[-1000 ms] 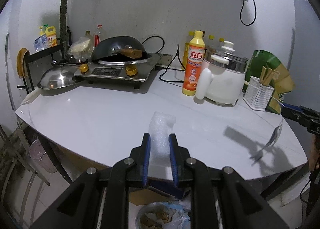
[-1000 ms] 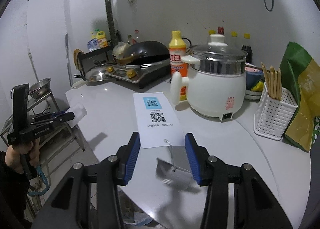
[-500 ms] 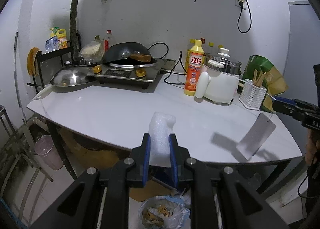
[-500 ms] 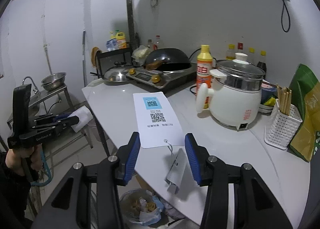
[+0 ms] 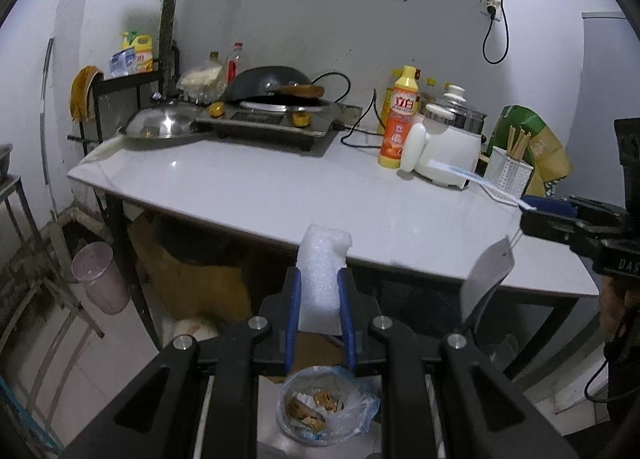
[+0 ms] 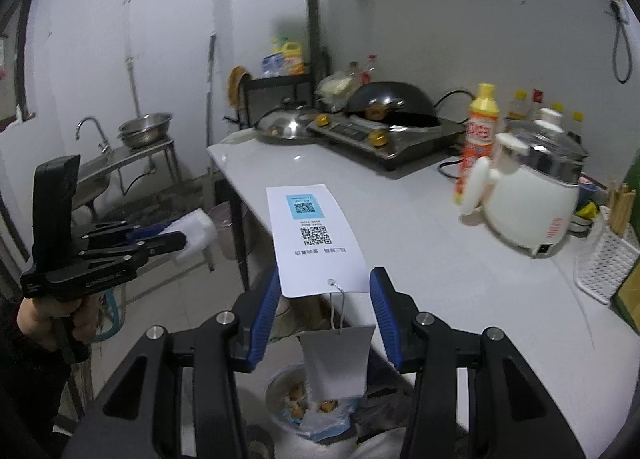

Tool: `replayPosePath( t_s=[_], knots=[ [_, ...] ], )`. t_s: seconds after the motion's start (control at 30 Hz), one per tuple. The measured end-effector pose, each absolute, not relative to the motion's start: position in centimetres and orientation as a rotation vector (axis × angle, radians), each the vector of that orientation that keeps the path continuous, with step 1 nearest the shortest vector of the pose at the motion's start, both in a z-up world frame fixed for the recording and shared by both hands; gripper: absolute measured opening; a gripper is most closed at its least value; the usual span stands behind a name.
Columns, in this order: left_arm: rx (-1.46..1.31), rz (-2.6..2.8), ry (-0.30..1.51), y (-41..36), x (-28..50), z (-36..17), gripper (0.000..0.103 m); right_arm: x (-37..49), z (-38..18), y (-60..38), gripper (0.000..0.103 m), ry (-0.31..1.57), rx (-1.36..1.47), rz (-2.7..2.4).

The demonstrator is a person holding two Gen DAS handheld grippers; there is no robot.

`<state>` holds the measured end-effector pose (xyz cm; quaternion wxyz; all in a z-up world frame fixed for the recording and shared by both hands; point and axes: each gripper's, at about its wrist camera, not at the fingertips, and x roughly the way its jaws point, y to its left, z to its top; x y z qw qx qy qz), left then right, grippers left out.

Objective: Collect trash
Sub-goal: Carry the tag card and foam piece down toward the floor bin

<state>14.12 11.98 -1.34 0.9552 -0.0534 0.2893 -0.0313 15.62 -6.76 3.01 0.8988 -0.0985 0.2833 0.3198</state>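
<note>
Item: trash collection, stage of carry to the bin, both pieces lifted and neither yet dropped

Left tongs [image 5: 319, 313]: pressed in on a white foam scrap [image 5: 323, 271], which stands upright between the blue pads and pokes out above them. Seen from the other side, the same tongs [image 6: 176, 239] hang off the end of the worktop, over the floor, with the scrap [image 6: 195, 233] at their tip

Right tongs [image 6: 326, 315]: half spread, pinching a white paper tag [image 6: 316, 239] with printed codes by its two long edges; a second, smaller tag [image 6: 338, 363] dangles on a string beneath it. In the left view that small tag [image 5: 488, 273] hangs in the air in front of the worktop edge, under the right tongs [image 5: 560, 219]

Destination: a bin lined with a clear bag [image 5: 326, 407], on the floor just in front of the worktop, already holding some wrappers and scraps. It sits below both sets of tongs; from the right side the bin [image 6: 304, 403] lies directly under the dangling tag

Worktop [image 5: 280, 187]: white slab, its near part bare of loose litter as far as I can see. Stove with wok, steel lid, orange detergent bottle [image 5: 400, 119], white electric pot [image 5: 448, 147] and chopstick basket stand along the back and look like fixtures, not rubbish

Done: pick-up of both pieces
Left: lower over the bin, release foam and tags, then check the far side for anything missed
</note>
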Motion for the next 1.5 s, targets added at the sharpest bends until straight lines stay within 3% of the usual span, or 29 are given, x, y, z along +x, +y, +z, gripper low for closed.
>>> replayPosePath(
  t_s=[0.47,1.5],
  knots=[
    [-0.186,-0.062,0.683,13.6,12.0,-7.6,0.017,13.8,-6.1,-1.3,0.043,0.753,-0.274,0.753],
    [-0.252,-0.065,0.827,15.0,16.1,-16.6,0.017,18.0,-18.1,3.8,0.044,0.948,-0.401,0.744]
  ],
)
